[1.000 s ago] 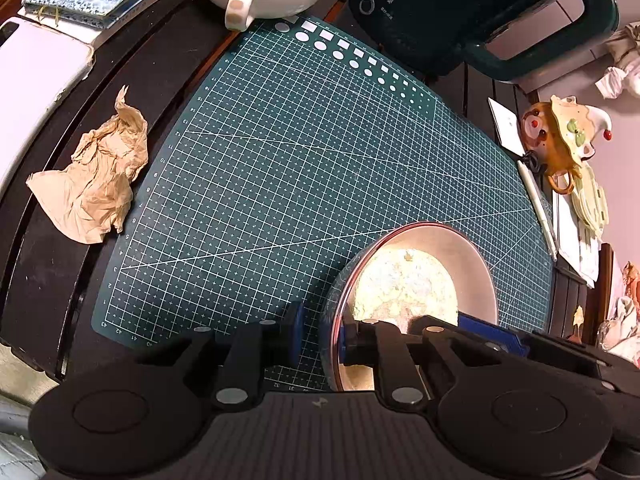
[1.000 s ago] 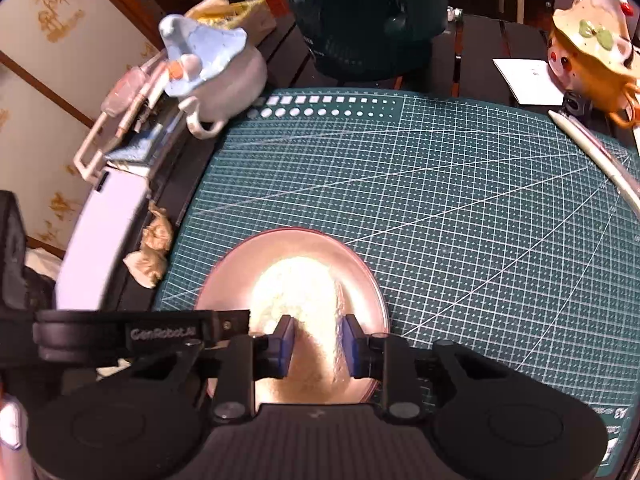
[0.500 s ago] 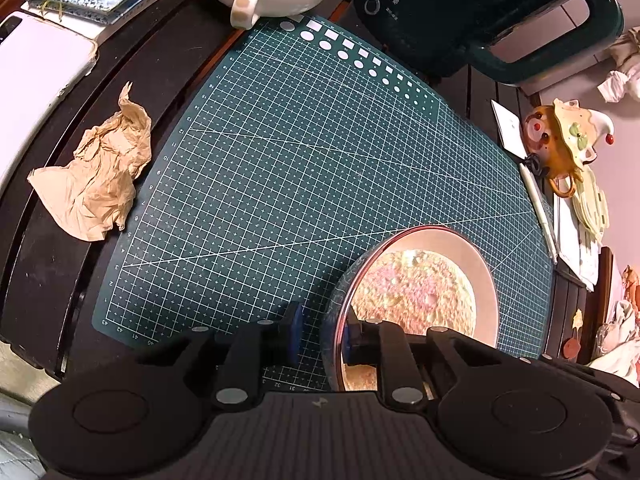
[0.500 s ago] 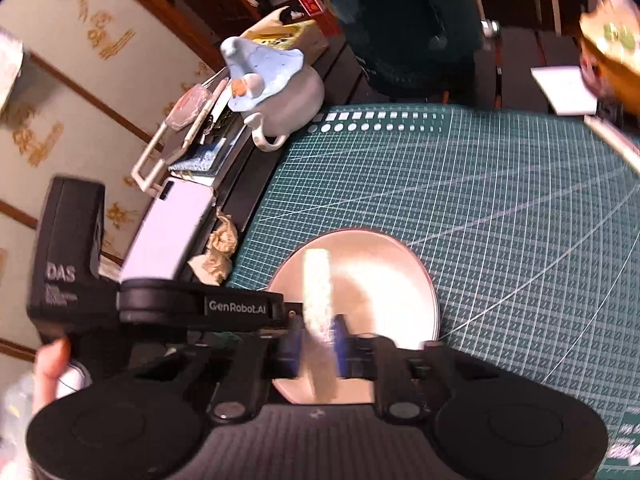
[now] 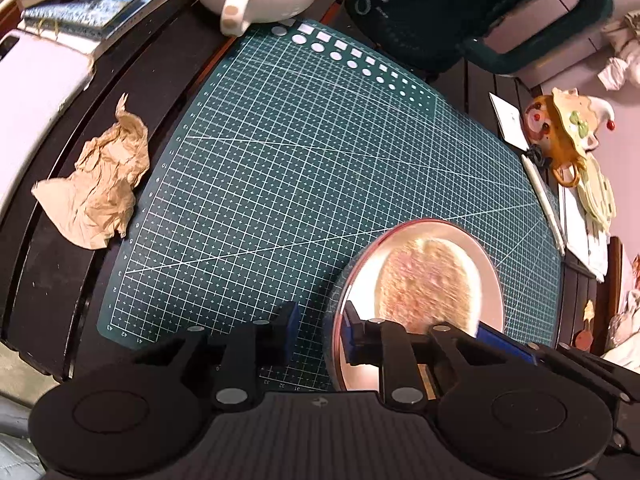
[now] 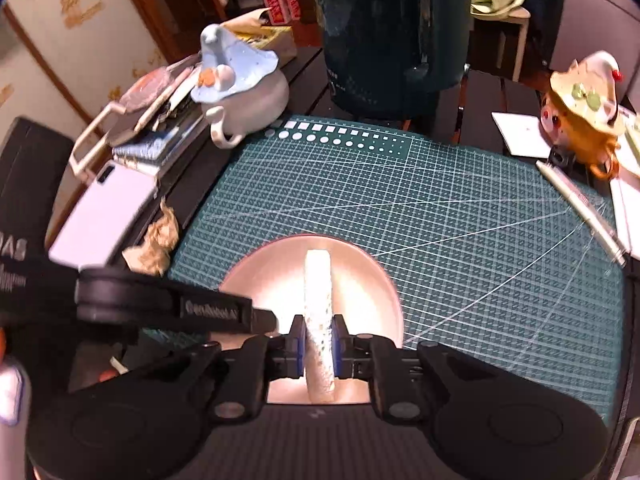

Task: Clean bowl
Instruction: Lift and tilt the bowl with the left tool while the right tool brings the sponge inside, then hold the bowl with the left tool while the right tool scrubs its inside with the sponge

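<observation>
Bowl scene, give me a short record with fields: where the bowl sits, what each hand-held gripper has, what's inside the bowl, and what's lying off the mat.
bowl: metal bowl on the green mat, near its front edge
left hand-held gripper: clamped on the bowl's rim, one finger inside, one outside
right hand-held gripper: shut on a pale sponge, held edge-on
sponge: reaches down into the bowl
off the mat: crumpled brown paper on the dark table, left of the mat
</observation>
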`<state>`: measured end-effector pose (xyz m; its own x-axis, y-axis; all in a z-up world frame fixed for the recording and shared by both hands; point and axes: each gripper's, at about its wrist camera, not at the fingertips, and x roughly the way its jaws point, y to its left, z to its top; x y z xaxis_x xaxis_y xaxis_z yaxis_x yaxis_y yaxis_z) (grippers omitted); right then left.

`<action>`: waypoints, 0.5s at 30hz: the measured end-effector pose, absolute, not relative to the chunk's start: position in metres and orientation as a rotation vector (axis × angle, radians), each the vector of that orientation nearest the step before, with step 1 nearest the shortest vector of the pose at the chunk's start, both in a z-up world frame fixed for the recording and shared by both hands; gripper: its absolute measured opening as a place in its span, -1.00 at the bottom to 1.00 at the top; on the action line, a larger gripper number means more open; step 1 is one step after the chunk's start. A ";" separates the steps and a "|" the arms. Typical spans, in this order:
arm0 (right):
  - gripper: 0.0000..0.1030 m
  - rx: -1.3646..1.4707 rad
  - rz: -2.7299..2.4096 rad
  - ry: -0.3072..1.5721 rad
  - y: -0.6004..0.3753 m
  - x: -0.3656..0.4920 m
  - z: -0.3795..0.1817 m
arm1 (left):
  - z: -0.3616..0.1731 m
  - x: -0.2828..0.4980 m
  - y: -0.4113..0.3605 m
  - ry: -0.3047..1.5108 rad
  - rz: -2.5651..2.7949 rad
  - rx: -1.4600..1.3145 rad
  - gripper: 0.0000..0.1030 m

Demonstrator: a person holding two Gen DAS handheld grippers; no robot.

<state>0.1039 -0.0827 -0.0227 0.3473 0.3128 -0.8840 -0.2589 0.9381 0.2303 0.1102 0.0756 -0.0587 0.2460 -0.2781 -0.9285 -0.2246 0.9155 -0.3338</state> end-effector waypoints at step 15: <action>-0.75 0.123 0.333 1.122 -0.101 0.098 -0.031 | -0.061 0.108 0.072 1.350 -0.061 -0.490 -0.84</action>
<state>0.0978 -0.1012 -0.0315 0.3907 0.3228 -0.8621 -0.2004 0.9439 0.2626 0.1083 0.0722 -0.0607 0.2337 -0.3195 -0.9183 -0.2354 0.8978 -0.3722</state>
